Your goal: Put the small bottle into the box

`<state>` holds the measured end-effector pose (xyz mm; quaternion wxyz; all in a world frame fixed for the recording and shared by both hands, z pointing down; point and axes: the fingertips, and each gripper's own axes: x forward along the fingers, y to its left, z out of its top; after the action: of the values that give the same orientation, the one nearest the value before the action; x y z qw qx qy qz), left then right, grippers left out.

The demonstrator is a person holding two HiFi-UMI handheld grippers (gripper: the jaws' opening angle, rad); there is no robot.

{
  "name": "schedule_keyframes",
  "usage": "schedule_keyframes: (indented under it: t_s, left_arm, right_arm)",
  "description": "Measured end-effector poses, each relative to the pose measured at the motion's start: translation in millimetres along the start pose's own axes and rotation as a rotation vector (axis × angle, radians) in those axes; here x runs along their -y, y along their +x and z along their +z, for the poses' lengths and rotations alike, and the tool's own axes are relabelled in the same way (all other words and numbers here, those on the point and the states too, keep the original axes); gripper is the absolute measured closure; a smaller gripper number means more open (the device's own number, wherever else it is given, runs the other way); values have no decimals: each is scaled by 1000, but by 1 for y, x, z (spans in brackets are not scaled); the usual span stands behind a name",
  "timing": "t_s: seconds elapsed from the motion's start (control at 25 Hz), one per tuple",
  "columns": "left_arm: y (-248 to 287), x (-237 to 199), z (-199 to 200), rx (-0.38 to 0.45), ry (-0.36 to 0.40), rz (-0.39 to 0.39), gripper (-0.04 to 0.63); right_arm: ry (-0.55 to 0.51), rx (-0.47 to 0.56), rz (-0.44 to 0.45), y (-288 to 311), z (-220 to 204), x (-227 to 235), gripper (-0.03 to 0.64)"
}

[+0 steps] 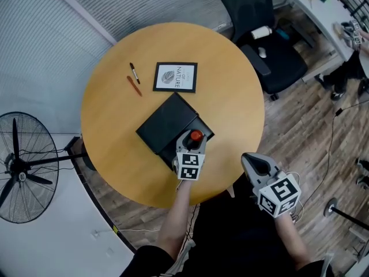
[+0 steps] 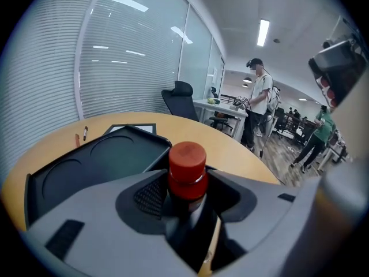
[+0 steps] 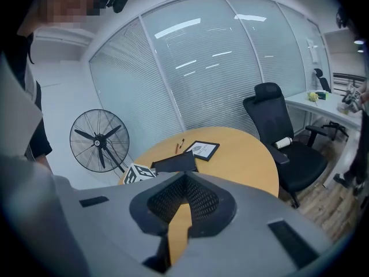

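Note:
A small dark bottle with a red cap (image 1: 196,136) (image 2: 187,169) stands upright between the jaws of my left gripper (image 1: 194,145) (image 2: 187,194), which is shut on it. It is held over the near right part of an open black box (image 1: 166,123) (image 2: 98,165) in the middle of the round wooden table (image 1: 230,97). The bottle's lower body is hidden by the jaws. My right gripper (image 1: 256,165) (image 3: 184,179) hangs off the table's near right edge, its jaws closed together on nothing.
A framed "Nature" print (image 1: 176,77) and two pens (image 1: 134,79) lie beyond the box. A black office chair (image 1: 271,45) stands behind the table, a floor fan (image 1: 20,166) to its left. A person (image 2: 259,108) stands by a far desk.

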<state>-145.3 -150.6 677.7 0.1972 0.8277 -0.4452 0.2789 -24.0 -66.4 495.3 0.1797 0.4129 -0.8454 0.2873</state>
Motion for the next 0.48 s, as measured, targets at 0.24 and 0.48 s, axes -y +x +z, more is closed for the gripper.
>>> schedule_keyframes:
  t_s: [0.24, 0.48]
  left_arm:
    - [8, -2, -7, -28, 13, 8, 387]
    - [15, 1, -5, -33, 79, 24, 387]
  right_arm:
    - [1, -5, 0, 3, 2, 2, 607]
    - [2, -13, 5, 6, 0, 3, 607]
